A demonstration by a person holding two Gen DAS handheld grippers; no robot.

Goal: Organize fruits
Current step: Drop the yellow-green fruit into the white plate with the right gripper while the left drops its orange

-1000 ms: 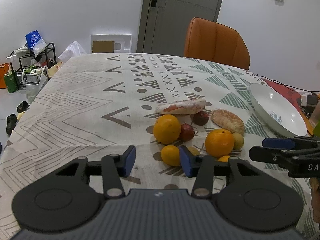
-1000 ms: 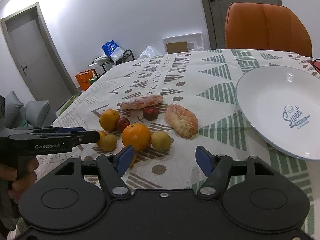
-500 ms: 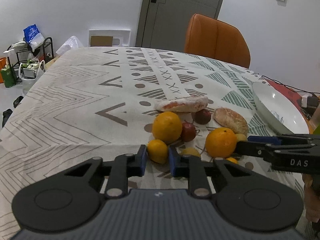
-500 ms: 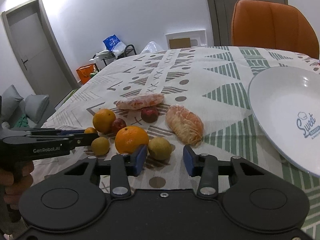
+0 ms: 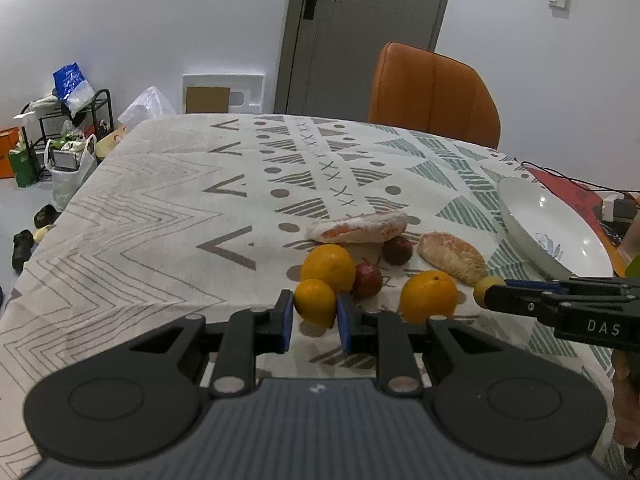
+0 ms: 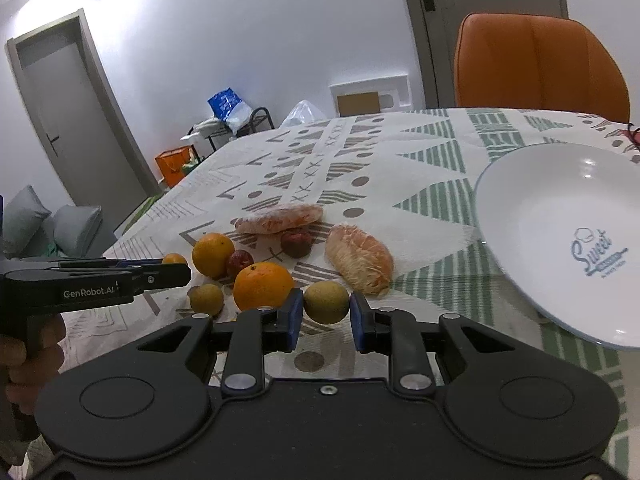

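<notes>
Both tongs now closed in from their earlier spread, plate (image 6: 532,240) cut off at frame edge, left tongs (image 5: 314,316) pinching small orange (image 5: 315,302), right tongs (image 6: 326,316) pinching yellow-green fruit (image 6: 326,302).

Even indoor light, soft shadows, sharp focus, strong fisheye edge-warp.

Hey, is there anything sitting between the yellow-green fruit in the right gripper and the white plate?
Nothing visible blocks it. The right gripper holds the yellow-green fruit, and bare tablecloth runs from there to the white plate. The peeled citrus segment lies just behind that path.
</notes>
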